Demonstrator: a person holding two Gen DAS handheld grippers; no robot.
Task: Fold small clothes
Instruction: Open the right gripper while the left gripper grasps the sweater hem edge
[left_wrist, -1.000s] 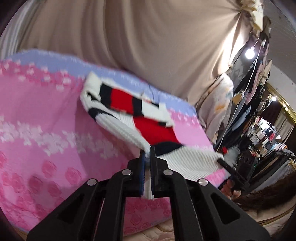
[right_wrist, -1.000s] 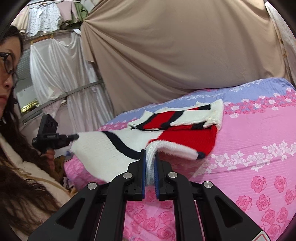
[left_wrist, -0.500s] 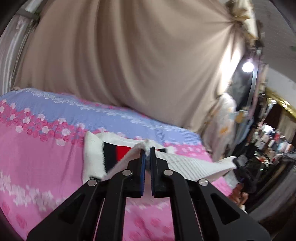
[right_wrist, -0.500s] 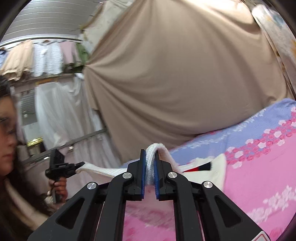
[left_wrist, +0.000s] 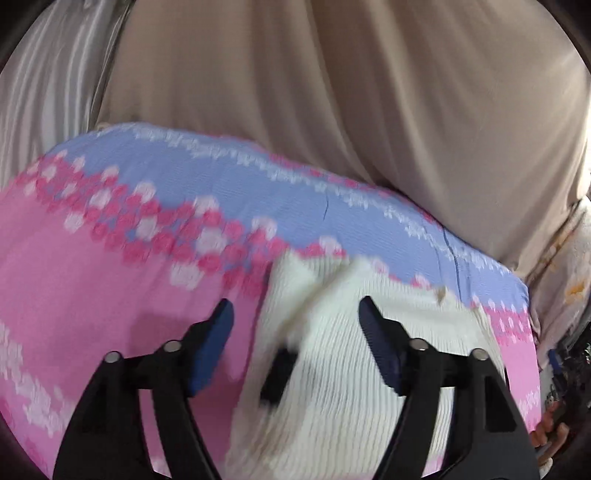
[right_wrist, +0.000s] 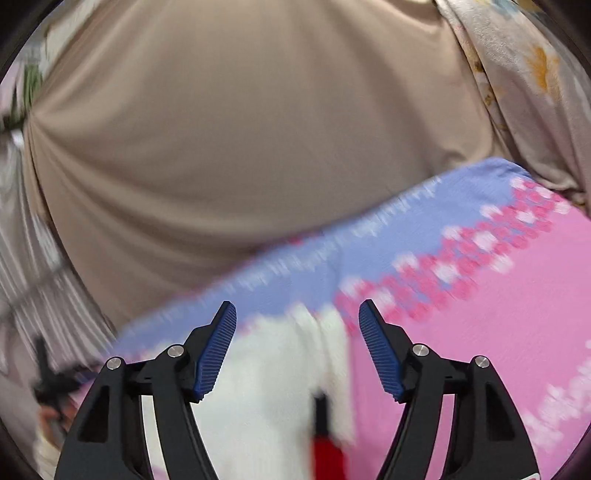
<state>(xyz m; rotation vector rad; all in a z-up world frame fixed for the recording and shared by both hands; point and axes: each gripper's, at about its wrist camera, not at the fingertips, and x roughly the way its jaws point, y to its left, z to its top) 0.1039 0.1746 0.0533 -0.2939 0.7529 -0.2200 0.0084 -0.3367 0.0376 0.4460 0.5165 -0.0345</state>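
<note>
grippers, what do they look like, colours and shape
Both the left gripper and the right gripper look alike: matte black angular linkage arms with triangular cut-outs and round silver pivot bolts. Each finger ends in a dark blue ribbed pad, tapering to a point at the tip. No cables or sleeves show. A small red mark sits at the right gripper's lower right edge.

I count one white knit sweater (left_wrist: 332, 369) on one pink-and-blue bedspread (left_wrist: 110, 277), one beige curtain (left_wrist: 332, 92), and my two grippers.
</note>
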